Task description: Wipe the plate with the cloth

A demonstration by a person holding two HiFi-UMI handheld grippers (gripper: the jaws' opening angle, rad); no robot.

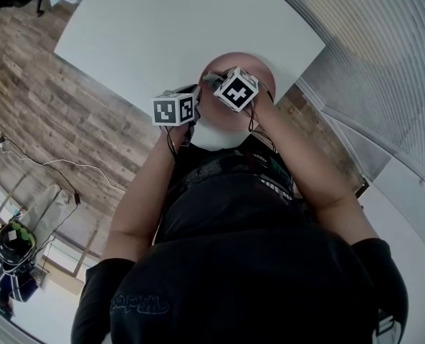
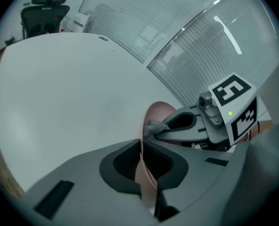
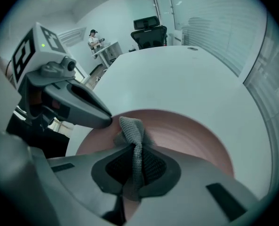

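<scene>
— Where is the plate?
— The round pink plate (image 3: 191, 131) is at the near edge of the white bench (image 1: 176, 27), just ahead of the person's chest. The left tongs (image 2: 140, 145) are clamped narrow on its rim. In the left gripper view the plate shows edge-on, a thin strip between the two dark pads. Whether it rests on the bench I cannot tell.
— And the cloth?
— The grey knitted cloth (image 3: 130, 128) is pinched in the right tongs (image 3: 132, 149), with a bunched fold standing up from between the pads. The bunch lies against the plate's face, just beside the tip of the left tongs.
— How do the two tongs sit?
— Side by side over the plate, their marker cubes close together in the head view, both pointing down and away from the person.
— Anything else around?
— Wood-plank floor (image 1: 61, 120) to the left of the bench, and a black office chair (image 3: 148, 29) at its far end
</scene>
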